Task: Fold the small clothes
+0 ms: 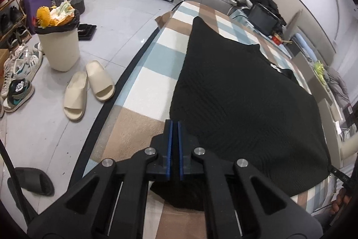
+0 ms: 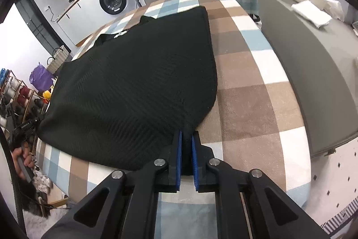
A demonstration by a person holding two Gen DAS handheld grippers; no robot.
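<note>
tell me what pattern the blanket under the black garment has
Checked blanket: brown, white and light blue squares, clearest in the right wrist view.

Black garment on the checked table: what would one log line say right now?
black garment flat on checked table | left gripper shut on near corner | right gripper shut on other near corner

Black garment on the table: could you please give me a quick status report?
Left tool shut on black garment's near corner. Right tool shut on its other near corner. Garment flat on checked blanket. Nothing in the way.
</note>
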